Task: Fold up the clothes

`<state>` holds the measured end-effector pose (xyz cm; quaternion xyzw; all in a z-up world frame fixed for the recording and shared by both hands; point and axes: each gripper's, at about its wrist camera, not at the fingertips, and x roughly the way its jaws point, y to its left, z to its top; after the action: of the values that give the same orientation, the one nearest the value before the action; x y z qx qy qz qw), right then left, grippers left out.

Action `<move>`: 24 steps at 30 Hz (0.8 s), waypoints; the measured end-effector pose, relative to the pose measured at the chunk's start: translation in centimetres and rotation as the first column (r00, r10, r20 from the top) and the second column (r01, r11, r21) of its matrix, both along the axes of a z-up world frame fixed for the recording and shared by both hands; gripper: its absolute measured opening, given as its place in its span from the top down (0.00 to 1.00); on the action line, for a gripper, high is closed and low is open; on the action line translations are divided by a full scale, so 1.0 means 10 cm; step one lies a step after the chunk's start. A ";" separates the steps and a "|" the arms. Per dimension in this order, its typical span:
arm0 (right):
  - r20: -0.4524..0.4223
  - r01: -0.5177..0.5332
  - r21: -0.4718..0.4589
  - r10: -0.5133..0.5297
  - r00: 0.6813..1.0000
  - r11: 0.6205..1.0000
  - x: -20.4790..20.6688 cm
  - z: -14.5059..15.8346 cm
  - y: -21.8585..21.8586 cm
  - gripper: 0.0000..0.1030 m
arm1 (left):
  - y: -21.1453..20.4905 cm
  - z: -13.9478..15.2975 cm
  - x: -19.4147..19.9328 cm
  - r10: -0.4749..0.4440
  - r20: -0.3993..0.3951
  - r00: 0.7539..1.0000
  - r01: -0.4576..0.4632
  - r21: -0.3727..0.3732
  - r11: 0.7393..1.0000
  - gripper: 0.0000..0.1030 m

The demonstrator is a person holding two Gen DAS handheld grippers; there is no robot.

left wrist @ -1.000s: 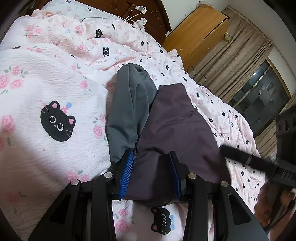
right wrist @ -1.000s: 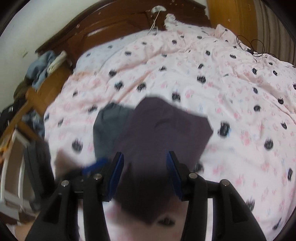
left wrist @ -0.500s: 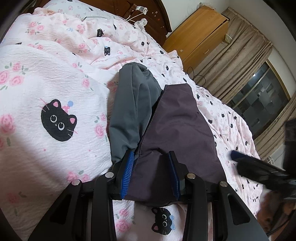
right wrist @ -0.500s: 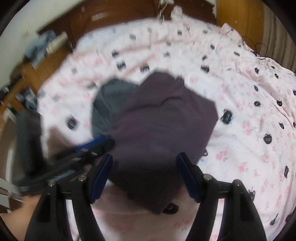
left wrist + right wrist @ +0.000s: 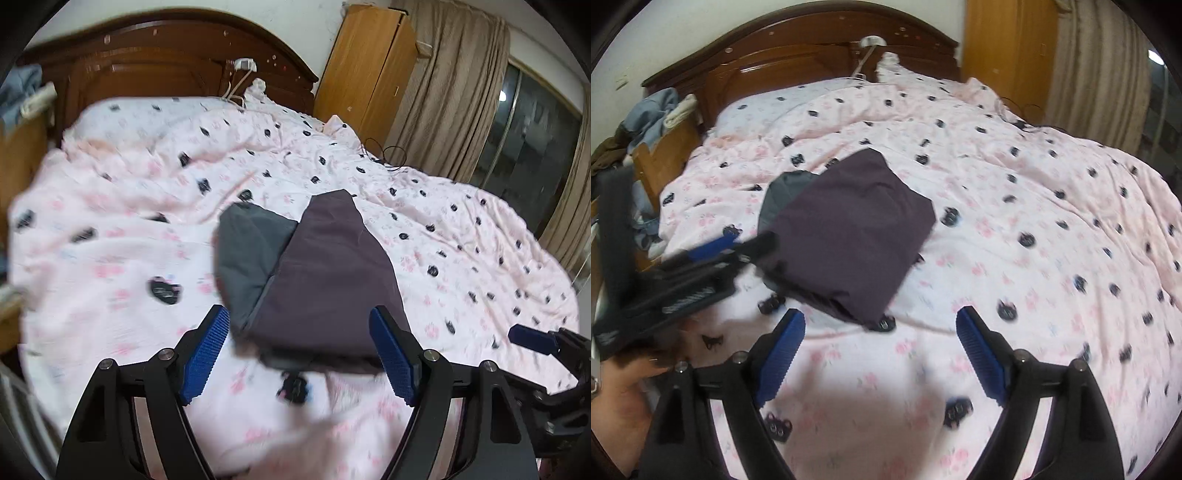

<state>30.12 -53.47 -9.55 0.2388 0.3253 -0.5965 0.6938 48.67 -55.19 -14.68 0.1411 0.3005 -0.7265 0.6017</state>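
Dim indoor light, motion blur, dark fisheye corners, curved edges.

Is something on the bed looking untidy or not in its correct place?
Only slightly: the folded dark purple garment lies askew over a folded grey garment, so the grey one sticks out on one side. The pink cat-print quilt underneath is wrinkled.

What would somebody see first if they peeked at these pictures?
Probably the dark purple folded garment in the middle of the bed, with a grey garment poking out on its left. All around is the pink quilt dotted with black cat faces. Both blue-padded claws, left claw and right claw, are opening, holding nothing.
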 end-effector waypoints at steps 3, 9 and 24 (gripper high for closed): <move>-0.002 0.010 -0.017 -0.010 1.000 1.000 0.00 0.05 0.19 0.17 | 0.23 0.15 0.02 0.020 0.039 0.999 -0.019 -0.004 1.000 0.25; -0.021 0.001 -0.063 -0.003 1.000 0.998 0.08 0.20 0.54 0.16 | 0.70 0.45 0.07 0.062 0.094 0.994 -0.060 -0.021 0.998 0.18; 0.042 0.012 -0.113 -0.007 0.999 0.993 0.13 0.54 1.28 0.15 | 1.39 0.77 -0.04 0.067 0.175 0.982 -0.059 -0.048 0.997 0.17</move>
<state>31.42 -40.70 -4.11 0.2129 0.2751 -0.6122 0.7101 48.25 -41.25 -6.96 0.1822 0.2347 -0.6980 0.6516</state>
